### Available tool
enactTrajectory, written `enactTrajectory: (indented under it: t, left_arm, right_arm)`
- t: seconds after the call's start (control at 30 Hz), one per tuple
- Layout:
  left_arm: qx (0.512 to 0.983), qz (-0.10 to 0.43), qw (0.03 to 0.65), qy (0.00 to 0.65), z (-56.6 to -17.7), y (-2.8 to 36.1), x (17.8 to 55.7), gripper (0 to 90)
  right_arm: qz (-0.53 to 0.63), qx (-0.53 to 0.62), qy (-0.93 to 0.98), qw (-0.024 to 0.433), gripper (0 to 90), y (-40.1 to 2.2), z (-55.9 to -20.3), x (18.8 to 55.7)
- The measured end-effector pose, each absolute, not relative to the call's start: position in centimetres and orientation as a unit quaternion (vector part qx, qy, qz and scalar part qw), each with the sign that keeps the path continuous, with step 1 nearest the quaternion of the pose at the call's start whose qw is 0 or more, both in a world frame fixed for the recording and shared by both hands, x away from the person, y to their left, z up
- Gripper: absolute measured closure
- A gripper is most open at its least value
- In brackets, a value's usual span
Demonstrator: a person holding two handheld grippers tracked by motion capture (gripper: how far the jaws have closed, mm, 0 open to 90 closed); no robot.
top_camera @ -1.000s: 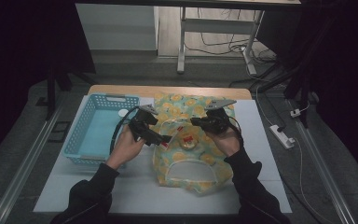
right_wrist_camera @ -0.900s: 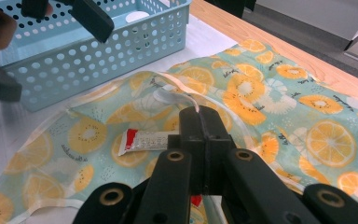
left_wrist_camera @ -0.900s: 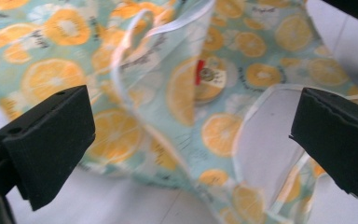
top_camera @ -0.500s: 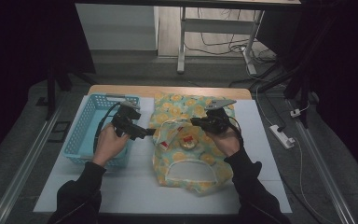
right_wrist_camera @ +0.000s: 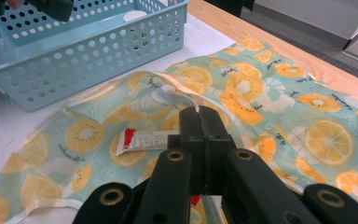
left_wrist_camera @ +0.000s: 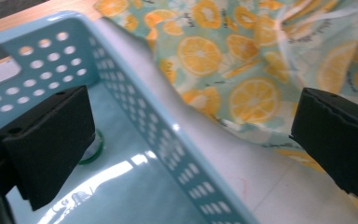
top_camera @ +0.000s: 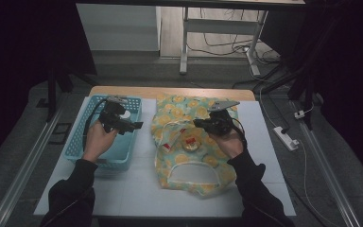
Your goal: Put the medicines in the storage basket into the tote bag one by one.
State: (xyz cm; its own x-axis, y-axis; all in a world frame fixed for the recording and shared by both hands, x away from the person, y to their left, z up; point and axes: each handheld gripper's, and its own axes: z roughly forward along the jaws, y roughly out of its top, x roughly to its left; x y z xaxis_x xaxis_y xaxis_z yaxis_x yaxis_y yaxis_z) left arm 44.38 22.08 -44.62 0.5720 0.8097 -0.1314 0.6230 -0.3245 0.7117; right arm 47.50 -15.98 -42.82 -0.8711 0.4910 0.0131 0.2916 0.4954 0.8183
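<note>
The right gripper (top_camera: 199,124) has its jaws clenched, pinching what looks like a thin white cord or trim of the one orange-print bag (top_camera: 189,142), which lies flat on the white table (top_camera: 137,189). A single red-and-white tube (right_wrist_camera: 144,140) lies on the fabric just ahead of those jaws. Farther left, the left gripper (top_camera: 137,126) hovers over the rim of the one blue basket (top_camera: 75,149), jaws released and wide, holding nothing.

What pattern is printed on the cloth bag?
Orange and lemon slices on pale green, on the cloth bag; clearest in the right gripper view.
</note>
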Motion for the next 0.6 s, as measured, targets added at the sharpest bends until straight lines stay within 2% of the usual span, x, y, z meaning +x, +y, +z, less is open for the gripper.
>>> enactTrajectory:
  t: [0.6]
  left_arm:
    - [0.787, 0.139, 0.318, 0.511, -46.5, 24.8, 47.5, 0.0]
  right_arm:
    - [0.45, 0.227, 0.856, 0.113, 90.0, -16.0, -42.7, 47.5]
